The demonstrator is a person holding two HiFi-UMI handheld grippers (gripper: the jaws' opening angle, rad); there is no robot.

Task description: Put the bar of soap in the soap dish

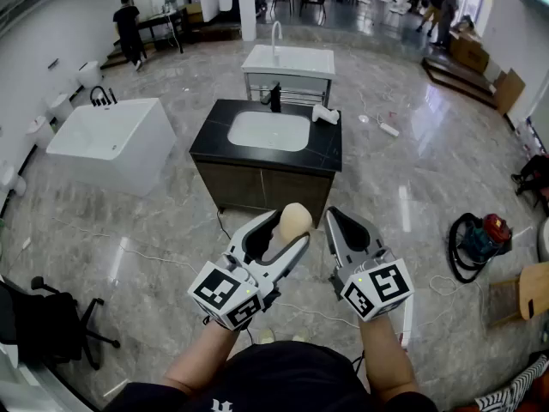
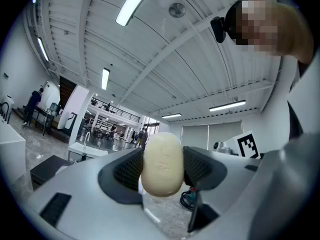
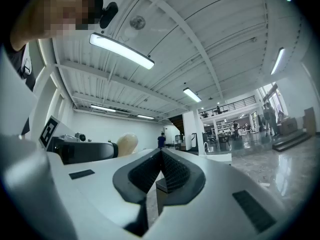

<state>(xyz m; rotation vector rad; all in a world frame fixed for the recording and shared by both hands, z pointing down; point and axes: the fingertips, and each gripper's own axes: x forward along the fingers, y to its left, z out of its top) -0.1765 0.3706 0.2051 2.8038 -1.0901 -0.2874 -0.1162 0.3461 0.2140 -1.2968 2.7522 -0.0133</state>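
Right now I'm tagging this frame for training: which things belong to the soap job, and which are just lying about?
Job: bar of soap, clamped in the left gripper; black vanity; white object on it, possibly the dish.
Lying about: bathtub, vacuum cleaner, office chair, cardboard boxes.

From the head camera we look forward and steeply down over the left gripper [image 1: 283, 227] and right gripper [image 1: 336, 220], close below us, toward the black vanity [image 1: 266, 148] farther off. Each of the 2 gripper cameras rides just behind its own jaws and faces about level along them, its wide angle taking in much ceiling [image 2: 150, 59]. The right gripper view catches the bar of soap [image 3: 126, 144] at its left; the left gripper view shows the right's marker cube [image 2: 248, 145]. All 3 views share the white basin stand [image 1: 287, 61].
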